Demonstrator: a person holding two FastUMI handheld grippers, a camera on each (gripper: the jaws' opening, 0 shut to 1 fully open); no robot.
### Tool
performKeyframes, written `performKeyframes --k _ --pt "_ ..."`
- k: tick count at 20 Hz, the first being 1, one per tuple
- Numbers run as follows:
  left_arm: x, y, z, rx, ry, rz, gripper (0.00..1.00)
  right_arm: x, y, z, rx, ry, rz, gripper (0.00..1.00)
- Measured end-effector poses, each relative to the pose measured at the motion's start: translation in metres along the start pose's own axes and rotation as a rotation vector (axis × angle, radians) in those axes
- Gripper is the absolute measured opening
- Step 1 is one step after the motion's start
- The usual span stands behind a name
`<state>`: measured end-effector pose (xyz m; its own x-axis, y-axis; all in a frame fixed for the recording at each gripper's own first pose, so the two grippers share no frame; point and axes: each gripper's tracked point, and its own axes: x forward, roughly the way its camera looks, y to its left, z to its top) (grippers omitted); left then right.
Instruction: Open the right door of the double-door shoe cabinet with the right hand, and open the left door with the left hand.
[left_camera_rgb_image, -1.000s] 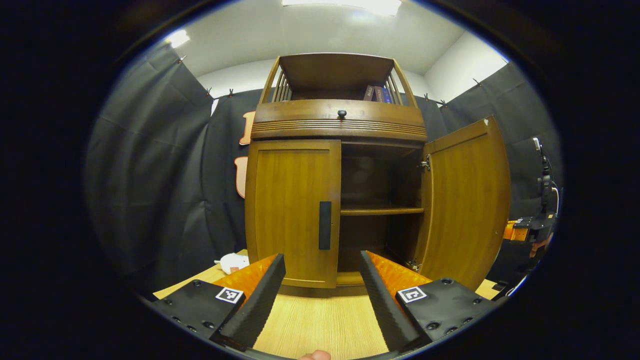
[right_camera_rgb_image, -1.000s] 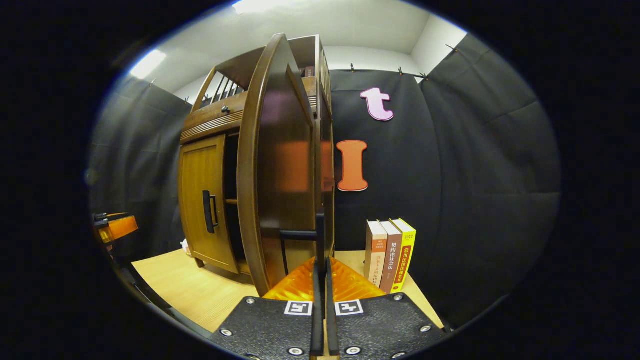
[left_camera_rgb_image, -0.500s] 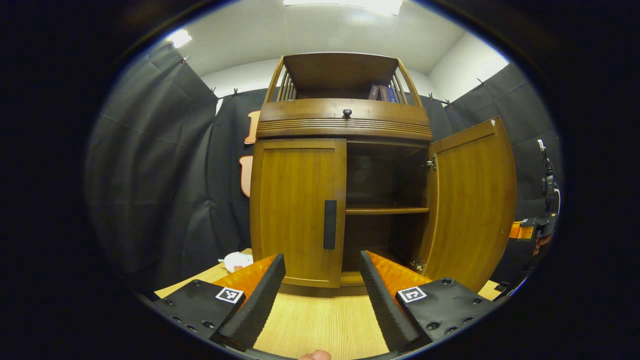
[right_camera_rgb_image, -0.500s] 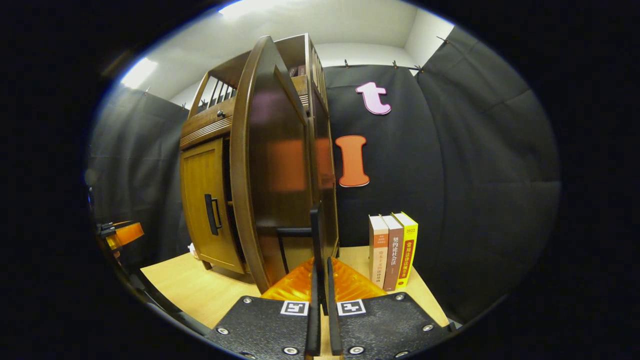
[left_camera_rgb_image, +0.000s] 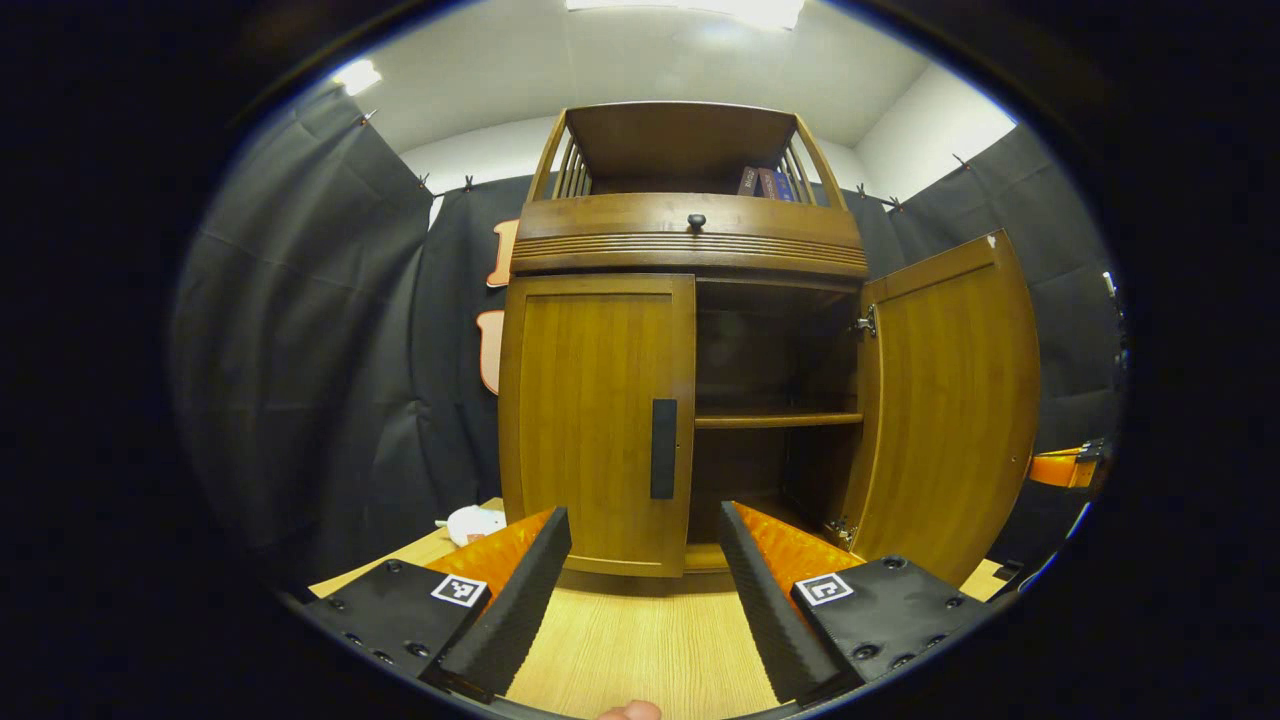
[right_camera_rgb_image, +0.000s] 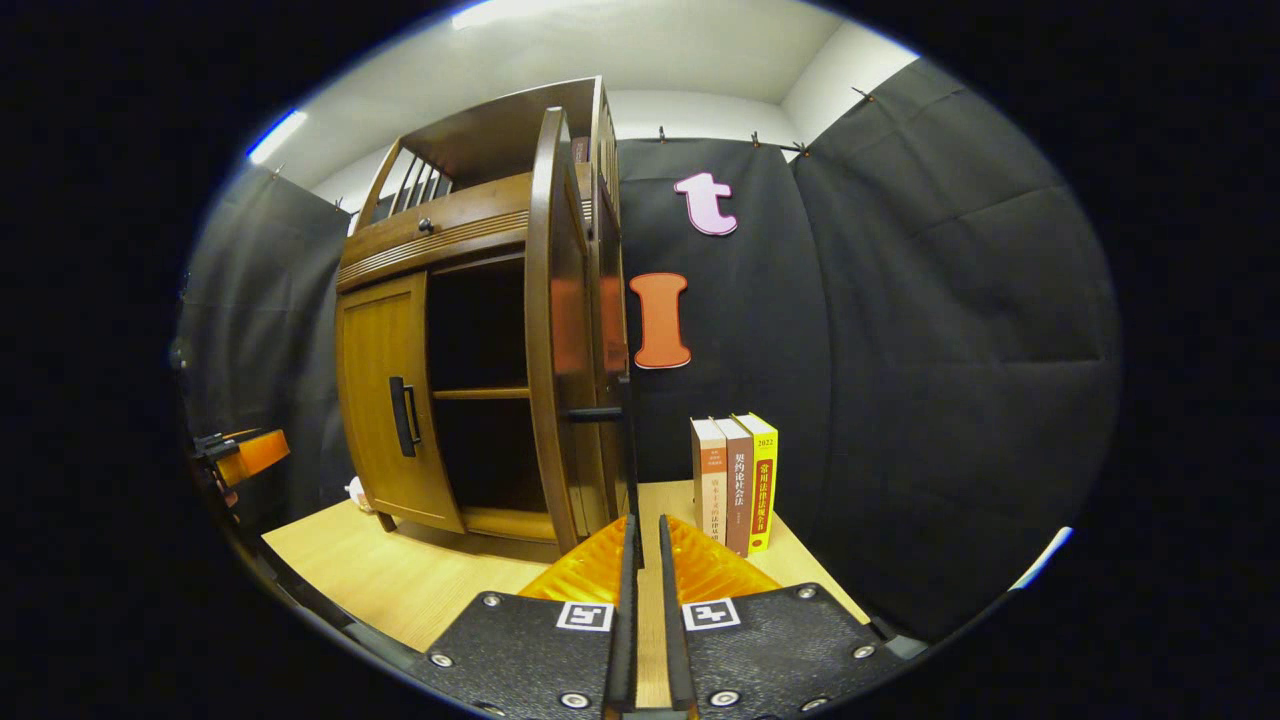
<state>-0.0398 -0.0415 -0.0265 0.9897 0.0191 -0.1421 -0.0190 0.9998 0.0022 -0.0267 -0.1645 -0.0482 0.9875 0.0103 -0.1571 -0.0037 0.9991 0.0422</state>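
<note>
The left claw (left_camera_rgb_image: 640, 575) has its two fingers spread wide apart, with nothing between them. It hangs low over the desk (left_camera_rgb_image: 640, 650), right in front of the shoe cabinet (left_camera_rgb_image: 685, 245). It looks ready this way because its job is still to come: the left door (left_camera_rgb_image: 595, 420) is shut flat. The gap between the fingers lines up just below that door's black handle (left_camera_rgb_image: 663, 449), so the open claw could go up and forward and close around it.

The right claw (right_camera_rgb_image: 641, 560) has its fingers nearly together, with just a thin slit between them and nothing held there. It points at the edge of the right door (right_camera_rgb_image: 560, 340), which stands swung wide open. That door's black handle (right_camera_rgb_image: 600, 413) sticks out just above the fingertips, apart from them. I think the claw has let go because its part of the job is done.

The open side shows a dark inside with one shelf (left_camera_rgb_image: 778, 420). A row of books (right_camera_rgb_image: 735, 480) stands on the desk beside the cabinet, near the right door. A small white thing (left_camera_rgb_image: 472, 523) lies on the desk by the cabinet's left corner, clear of where the left door would swing.
</note>
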Motion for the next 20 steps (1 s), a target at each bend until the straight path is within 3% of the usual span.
performKeyframes --k 3,8,15,20 --pt "0.014 0.000 0.008 0.010 -0.017 -0.008 0.96 -0.012 0.011 0.010 -0.007 -0.021 0.002 0.24" --pt "0.049 -0.009 0.028 0.035 -0.063 -0.058 0.97 -0.016 0.018 0.020 -0.038 -0.042 -0.015 0.89" --pt "0.126 -0.021 0.029 -0.003 -0.037 -0.110 0.97 -0.029 0.026 0.027 -0.032 -0.058 -0.012 0.92" --pt "0.196 -0.018 0.012 0.030 -0.020 -0.116 0.98 -0.042 0.020 0.031 -0.056 -0.069 -0.041 0.92"
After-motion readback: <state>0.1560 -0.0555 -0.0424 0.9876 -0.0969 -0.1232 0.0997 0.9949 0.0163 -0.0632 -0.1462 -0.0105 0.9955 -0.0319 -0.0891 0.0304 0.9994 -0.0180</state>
